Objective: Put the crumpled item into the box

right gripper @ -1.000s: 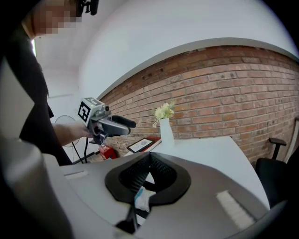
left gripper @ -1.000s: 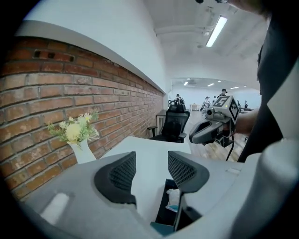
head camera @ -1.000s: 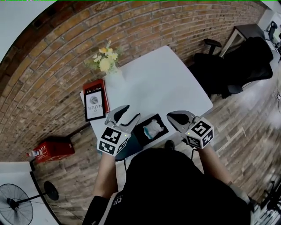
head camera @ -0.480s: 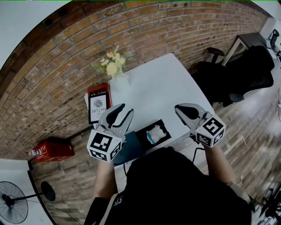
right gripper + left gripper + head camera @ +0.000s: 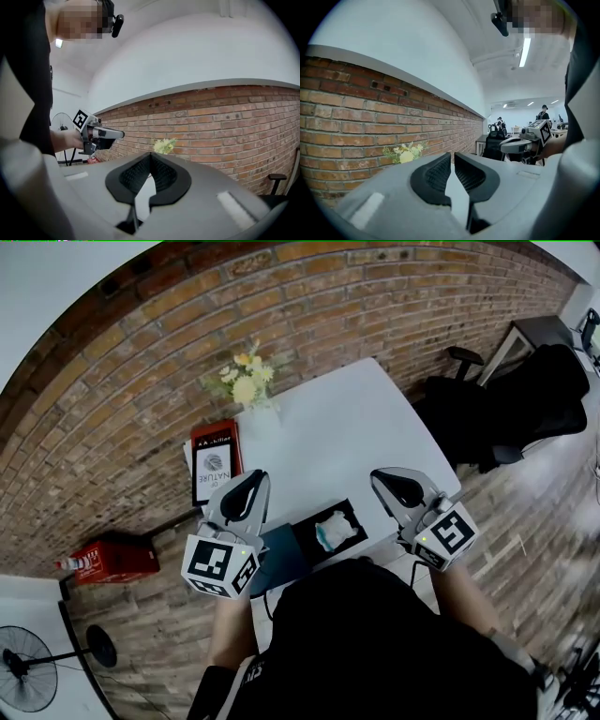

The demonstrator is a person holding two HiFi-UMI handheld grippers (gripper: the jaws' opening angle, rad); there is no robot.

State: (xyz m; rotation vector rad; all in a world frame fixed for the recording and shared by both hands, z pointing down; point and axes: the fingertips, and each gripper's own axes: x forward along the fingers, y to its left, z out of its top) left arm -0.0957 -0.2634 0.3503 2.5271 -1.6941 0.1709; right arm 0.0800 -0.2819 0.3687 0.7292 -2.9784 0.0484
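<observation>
**A:** What is the biggest thing ahead of the claws?

**B:** A long red-brown brick wall (image 5: 141, 381). Both claws point toward it. Below them a white rectangular table (image 5: 347, 427) runs from under the claws out to that wall.

**A:** And the claws themselves?

**B:** The left claw (image 5: 253, 480) is grey with black ribbed pads and a marker cube at its back. Its jaws are closing and are all but together, with nothing between them. The right claw (image 5: 382, 480) is of the same build. Its jaws meet tip to tip and it grips nothing.

**A:** What lies near them?

**B:** A red-and-white hardback book (image 5: 214, 463) lies flat just to the left of the left claw's tip. Past that tip, by the wall, stands a bunch of yellow and white flowers in a pale vase (image 5: 246, 385).

**A:** Where is the thing for the task?

**B:** An open black rectangular box (image 5: 302, 538) sits at the table's near edge. It is between the two claws and a little behind their tips. The crumpled white and pale-blue item (image 5: 336, 529) lies inside it, to the right of the left claw and to the left of the right one. Neither claw touches it.
</observation>
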